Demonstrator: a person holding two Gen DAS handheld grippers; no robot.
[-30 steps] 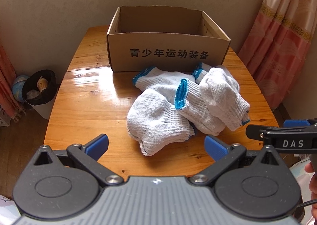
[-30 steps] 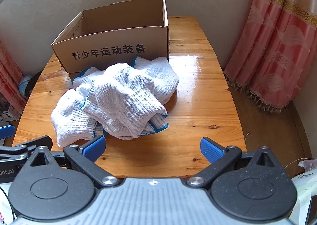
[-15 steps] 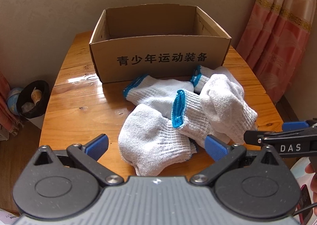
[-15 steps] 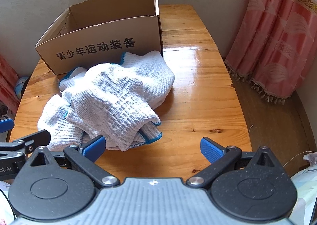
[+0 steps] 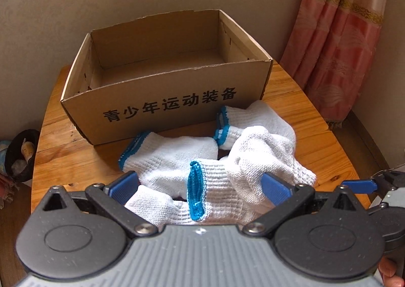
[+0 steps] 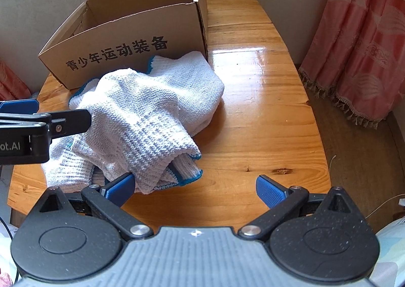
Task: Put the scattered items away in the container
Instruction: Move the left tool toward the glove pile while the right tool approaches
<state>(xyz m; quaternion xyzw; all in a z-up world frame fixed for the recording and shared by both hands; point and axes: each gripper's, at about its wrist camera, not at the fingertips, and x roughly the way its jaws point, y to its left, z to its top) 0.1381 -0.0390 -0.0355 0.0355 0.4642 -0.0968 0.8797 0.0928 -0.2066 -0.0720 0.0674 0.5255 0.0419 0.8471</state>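
A heap of white knit gloves (image 5: 227, 160) with blue cuffs lies on the wooden table (image 5: 63, 155) in front of an open cardboard box (image 5: 164, 107) with black print. My left gripper (image 5: 200, 187) is open, its blue fingers straddling the near gloves, one blue cuff (image 5: 196, 193) between them. In the right wrist view the same gloves (image 6: 141, 120) lie left of centre. My right gripper (image 6: 195, 188) is open over bare wood, its left finger (image 6: 119, 189) touching the heap's near edge. The box (image 6: 121, 51) looks empty where its inside shows.
A pink curtain (image 6: 362, 41) hangs at the right, beyond the table's edge. A dark bin (image 5: 20, 152) stands on the floor at the left. The left gripper's body (image 6: 33, 132) juts in at the left of the right wrist view. Bare tabletop (image 6: 258, 109) lies right of the gloves.
Both grippers have moved forward toward the gloves and box. The left gripper's fingers now reach around the near gloves; the right gripper's left finger has come up to the heap.
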